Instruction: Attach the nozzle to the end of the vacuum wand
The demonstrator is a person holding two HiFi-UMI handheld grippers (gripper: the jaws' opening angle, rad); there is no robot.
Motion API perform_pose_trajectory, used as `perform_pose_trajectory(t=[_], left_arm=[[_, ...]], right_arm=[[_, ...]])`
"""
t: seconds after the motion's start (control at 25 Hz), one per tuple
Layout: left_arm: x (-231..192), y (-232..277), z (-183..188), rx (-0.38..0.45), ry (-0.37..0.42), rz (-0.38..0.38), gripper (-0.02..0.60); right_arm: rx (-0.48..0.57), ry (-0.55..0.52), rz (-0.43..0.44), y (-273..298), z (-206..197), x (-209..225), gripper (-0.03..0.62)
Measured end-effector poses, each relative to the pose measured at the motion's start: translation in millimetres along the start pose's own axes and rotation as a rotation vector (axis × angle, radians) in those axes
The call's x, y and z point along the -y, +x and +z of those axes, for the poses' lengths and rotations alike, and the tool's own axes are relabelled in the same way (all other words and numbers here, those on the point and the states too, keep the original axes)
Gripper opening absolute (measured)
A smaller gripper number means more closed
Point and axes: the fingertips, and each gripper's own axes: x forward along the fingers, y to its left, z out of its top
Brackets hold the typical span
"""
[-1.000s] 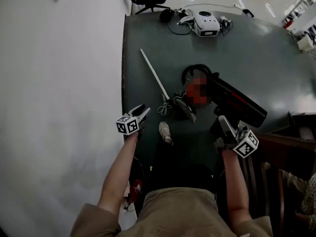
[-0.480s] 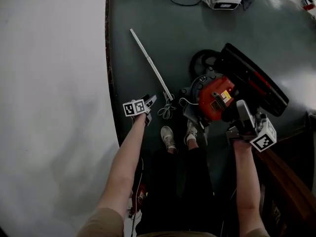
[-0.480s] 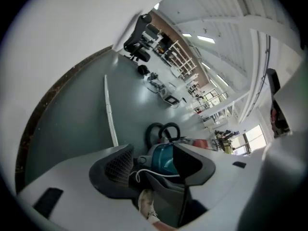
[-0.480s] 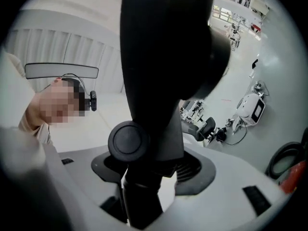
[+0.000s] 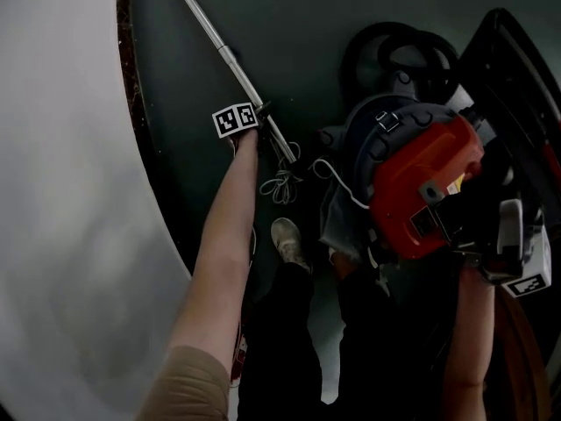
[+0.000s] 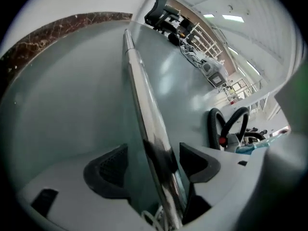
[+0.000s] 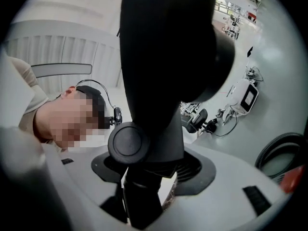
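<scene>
A silver vacuum wand [image 5: 210, 29] lies slantwise on the dark green mat [image 5: 175, 147]. My left gripper [image 5: 261, 112] is over its near end. In the left gripper view the wand [image 6: 137, 76] runs between the jaws, and my left gripper [image 6: 149, 160] is open, with a gap at the left pad [image 6: 108, 170]. The black nozzle [image 5: 517, 77] is at the right, beside the red vacuum body [image 5: 421, 182]. My right gripper [image 5: 510, 226] is at its near end. In the right gripper view my right gripper [image 7: 151, 170] is shut on the nozzle [image 7: 163, 57], on its neck.
A black hose [image 5: 394, 46] coils behind the vacuum body. A loose cord [image 5: 280, 182] lies by the wand's near end, with the person's shoe [image 5: 285, 235] just below it. The mat's brown edge [image 5: 131, 77] borders pale floor. A white device [image 6: 214, 73] and an office chair [image 6: 166, 11] stand far off.
The head view has dropped closer to the floor. My left gripper has reached forward until its jaws straddle the wand. My right gripper has stayed at the nozzle's near end.
</scene>
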Motion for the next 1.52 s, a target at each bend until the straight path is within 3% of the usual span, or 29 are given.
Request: perform_pose_trajectory(t=[0.04,0.08,0.16,0.32,0.4,0.52,0.76,0.88,0.96,1.08,1.2,1.52], left_arm=[[-1,9,1,0.0,-0.042,-0.035,0.301],[1,13,3,-0.001,-0.09,-0.084,0.192],[14,9,11,0.011,-0.131,-0.152,0.178],[65,-56,5,0.078,-0.069,-0.167,0.169],[103,-107,-9,0.084,0.03,-0.19,0.167],[176,-181,-39,0.009,0.333,-0.264,0.167],[290,-270,-176,-0.289,1.137,-0.413,0.176],[335,-303,-203,-0.369,1.367,-0.415,0.183],[336,-314,-217,-0.381,1.409,-0.366,0.183],[327,-323,-232,-0.357,1.382,-0.293,0.181],[329,-313,-226,-0.332,1.335,-0.249,0.181],[355,-323,-243,-0.313,1.343,-0.182,0.179]], right_arm=[[-0.01,0.006,-0.01,-5,-3,5,0.276],[-0.02,0.009,-0.021,-10,-5,8,0.276],[-0.039,0.009,-0.043,-13,-4,10,0.276],[-0.055,0.014,-0.073,-4,18,-22,0.276],[-0.044,0.015,-0.059,9,39,-56,0.276],[-0.002,-0.035,0.013,32,86,-132,0.276],[0.056,-0.126,0.061,30,152,-239,0.276],[0.156,-0.186,0.068,3,216,-321,0.276],[0.209,-0.205,0.057,-28,229,-371,0.276],[0.254,-0.225,0.03,-74,219,-424,0.276],[0.256,-0.241,0.029,-83,214,-432,0.276],[0.221,-0.197,0.146,-53,228,-466,0.276]])
